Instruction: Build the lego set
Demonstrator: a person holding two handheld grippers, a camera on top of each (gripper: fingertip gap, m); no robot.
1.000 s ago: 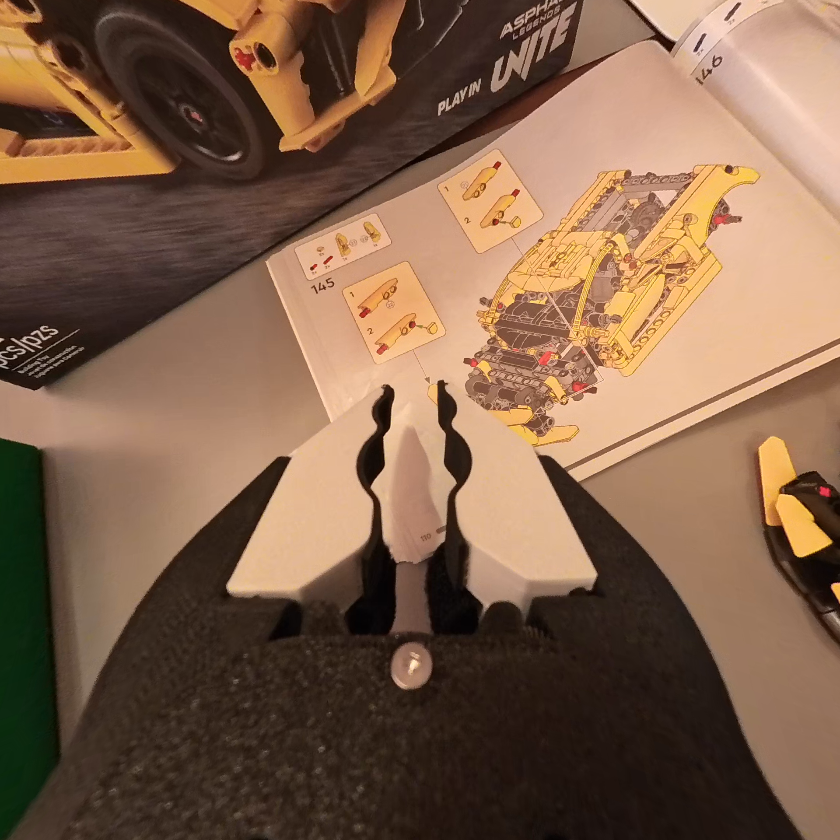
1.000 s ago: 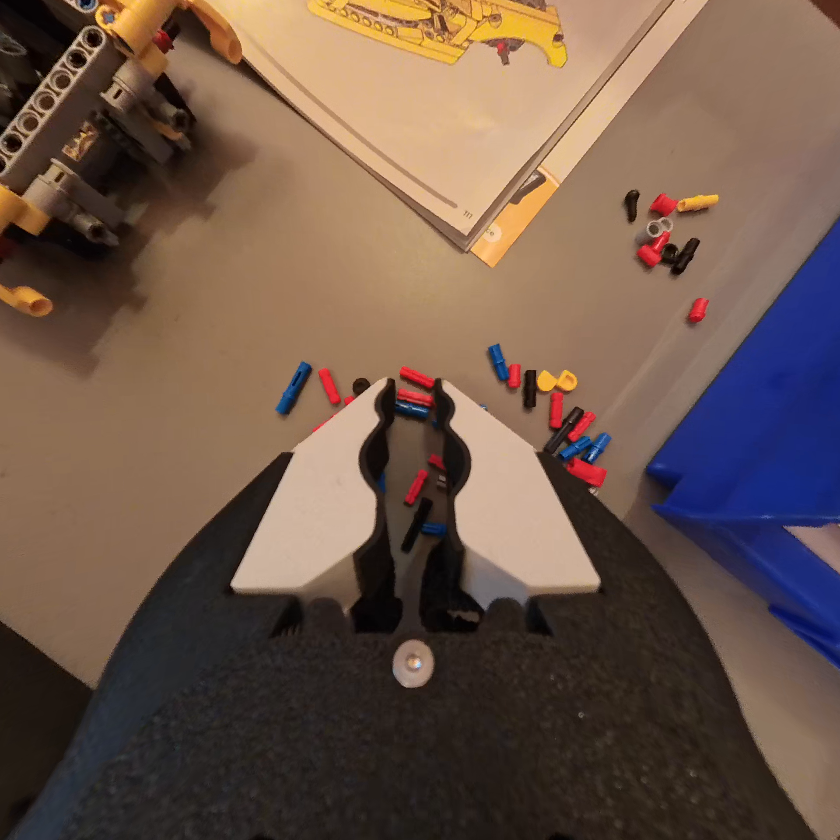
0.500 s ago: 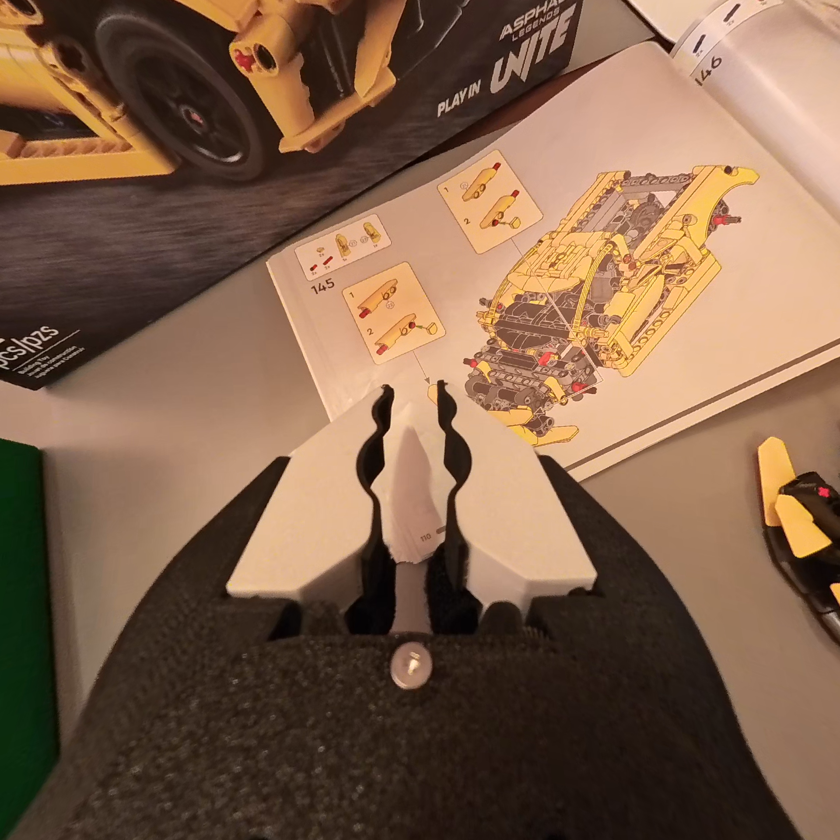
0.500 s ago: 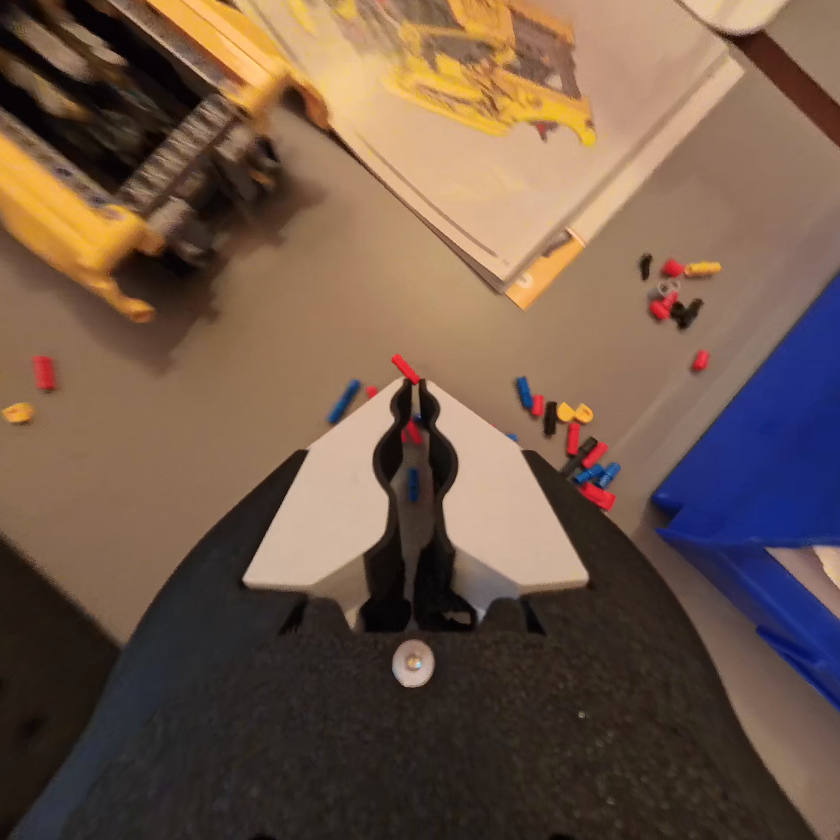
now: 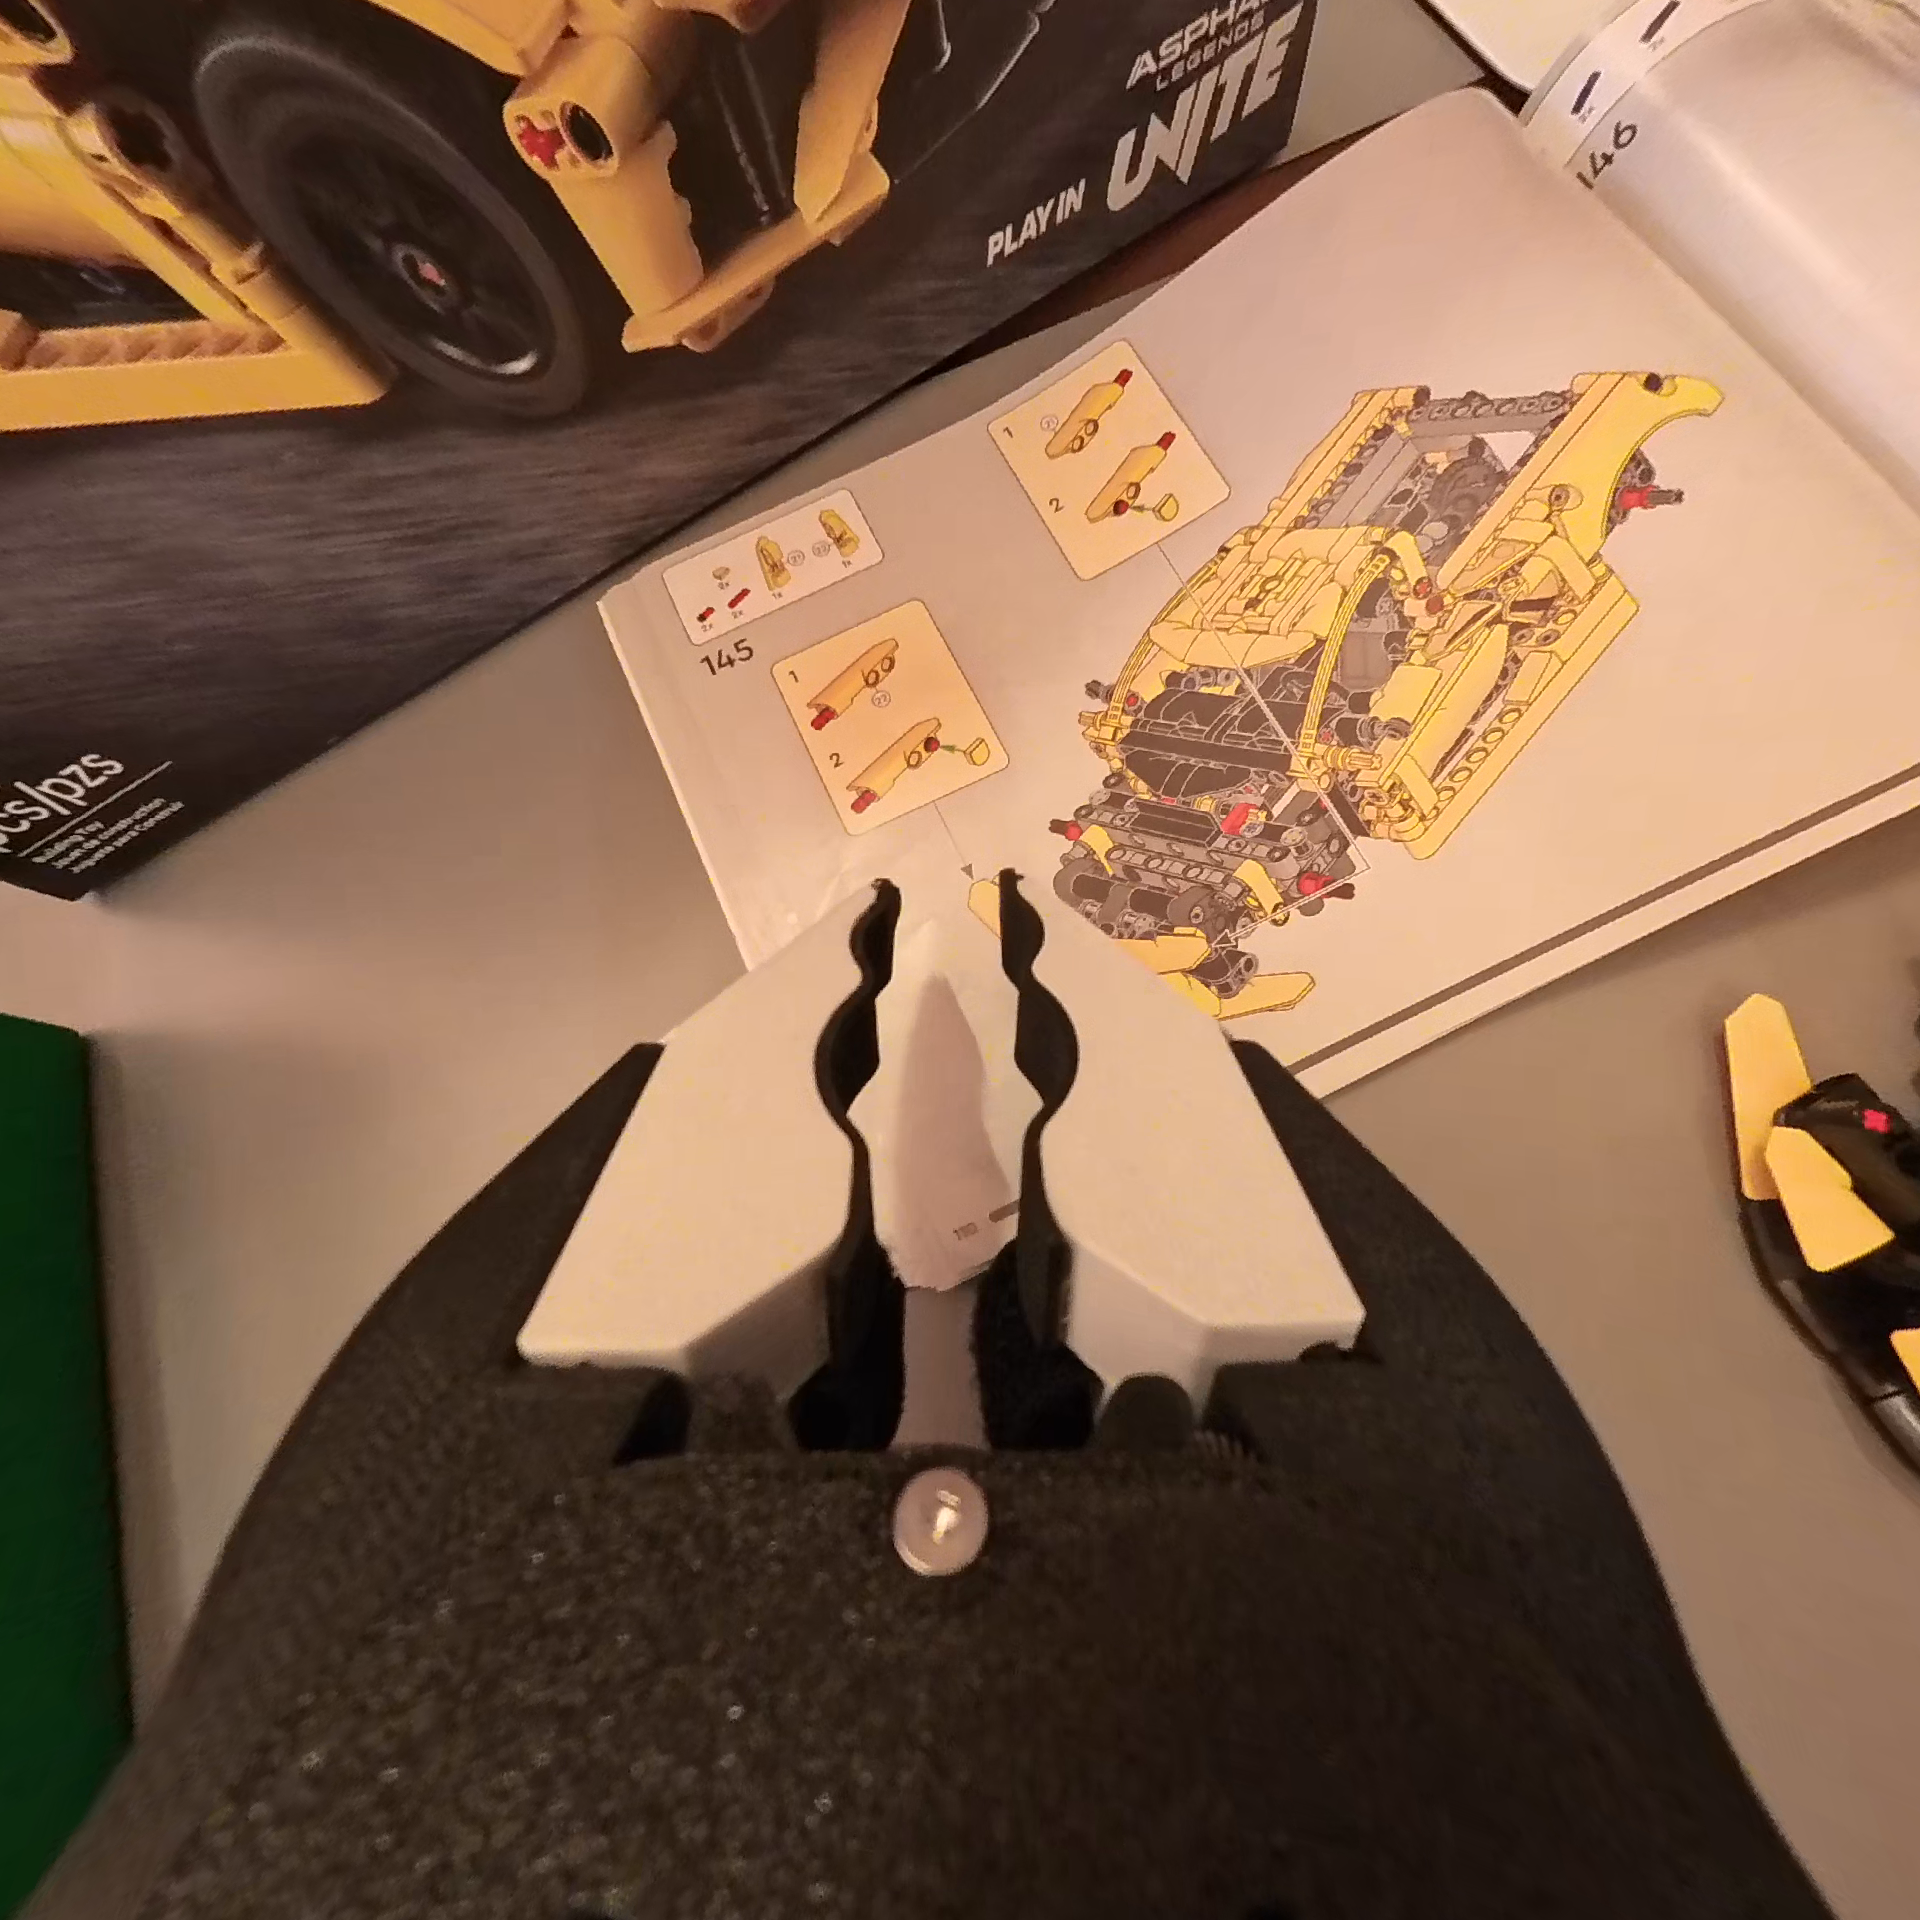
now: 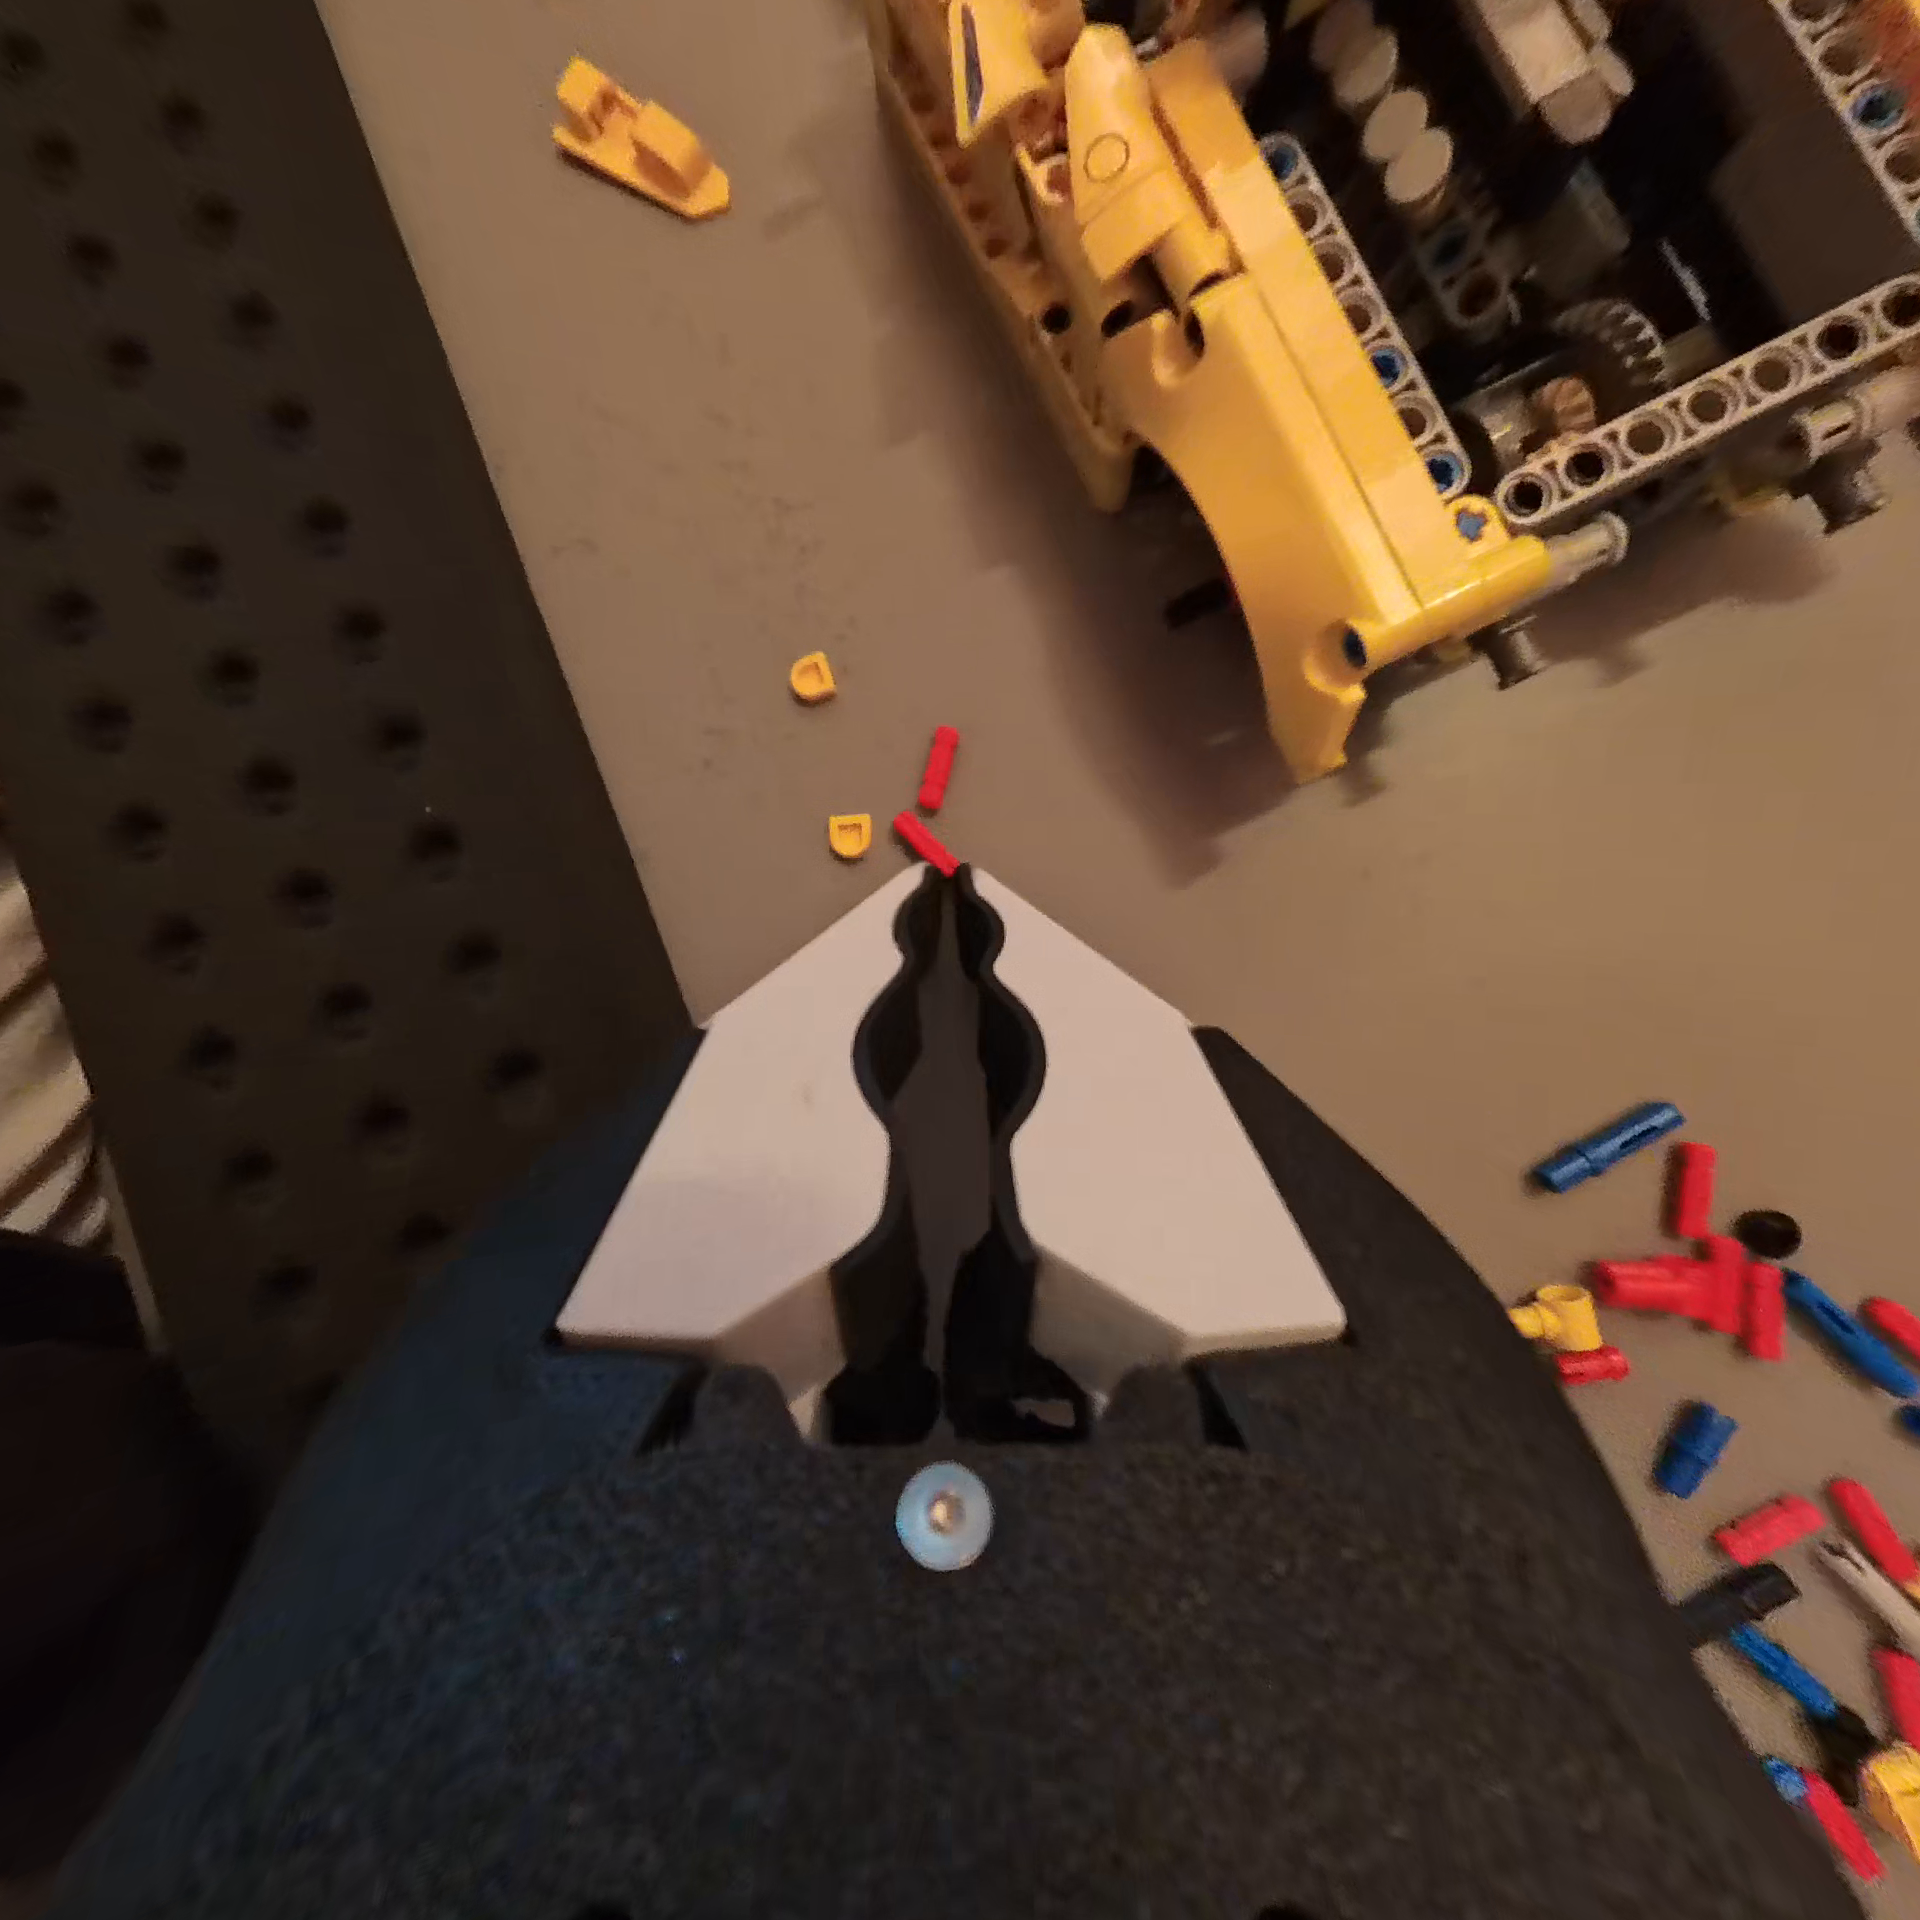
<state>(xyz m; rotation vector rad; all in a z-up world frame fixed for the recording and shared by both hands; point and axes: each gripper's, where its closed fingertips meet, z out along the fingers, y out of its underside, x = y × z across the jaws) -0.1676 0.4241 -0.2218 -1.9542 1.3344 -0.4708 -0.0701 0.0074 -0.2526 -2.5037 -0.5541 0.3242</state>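
Observation:
My right gripper (image 6: pixel 945 873) is shut on a small red pin (image 6: pixel 923 840) that sticks out from its tips just above the grey table. Another red pin (image 6: pixel 938 767) and two small yellow pieces (image 6: pixel 849 835) (image 6: pixel 811 677) lie right beyond it. The partly built yellow car model (image 6: pixel 1299 364) stands up and to the right. A yellow panel piece (image 6: pixel 639 140) lies farther off on the left. My left gripper (image 5: pixel 940 888) is open and empty above the corner of the open instruction booklet (image 5: pixel 1351 520).
A pile of red, blue and black pins (image 6: pixel 1714 1299) lies at the right of the right wrist view. A dark perforated board (image 6: pixel 208 520) borders the table on the left. The set's box (image 5: pixel 416 312), a green slab (image 5: pixel 42 1351) and a yellow-black part (image 5: pixel 1818 1174) surround the left gripper. Tip to tip, the grippers are about 45 cm apart. From the right gripper's tips to the yellow panel piece (image 6: pixel 639 140) is close to 15 cm.
My right gripper shut on a red pin in the pile, lifted it and swung left to the spot beside the car model. The left gripper has not moved.

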